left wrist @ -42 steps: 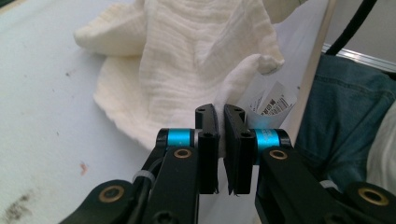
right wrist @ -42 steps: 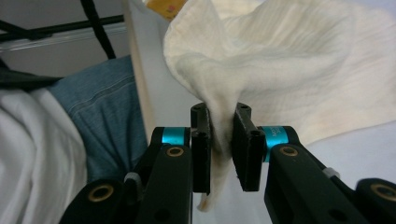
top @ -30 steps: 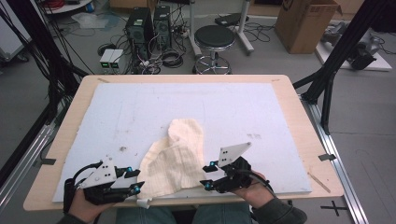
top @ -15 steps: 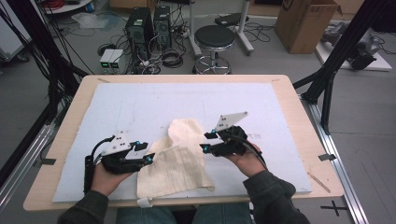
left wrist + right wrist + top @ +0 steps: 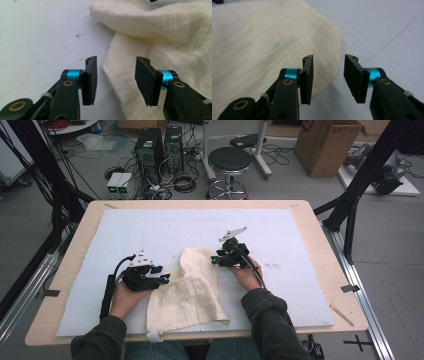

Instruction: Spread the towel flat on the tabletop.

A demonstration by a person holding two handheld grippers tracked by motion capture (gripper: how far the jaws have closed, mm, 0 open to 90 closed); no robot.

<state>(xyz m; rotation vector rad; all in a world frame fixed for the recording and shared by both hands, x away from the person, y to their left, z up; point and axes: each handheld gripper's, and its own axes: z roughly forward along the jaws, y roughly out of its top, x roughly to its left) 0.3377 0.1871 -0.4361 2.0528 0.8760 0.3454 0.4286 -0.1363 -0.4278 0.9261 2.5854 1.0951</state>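
Observation:
A cream cloth (image 5: 192,290) lies rumpled on the white mat (image 5: 150,227), its near edge at the table's front. My left gripper (image 5: 162,279) is at the cloth's left edge, and my right gripper (image 5: 216,260) at its far right edge. In the left gripper view the left gripper (image 5: 116,60) has just been closing; the edge of the cloth (image 5: 162,32) lies in the gap, untouched by the pads. In the right gripper view the right gripper (image 5: 329,57) has also just been closing over the rounded edge of the cloth (image 5: 262,45), pads clear of it.
The mat covers most of a wooden table (image 5: 320,250). A small white tag (image 5: 155,336) hangs at the front edge. Beyond the table stand a stool (image 5: 229,160), computer towers (image 5: 157,145) and a cardboard box (image 5: 330,145). Black frame posts (image 5: 357,195) flank the table.
Both hands have moved away from the table's front edge, the left to the cloth's left side and the right to its far right edge. The cloth's near part now lies flatter.

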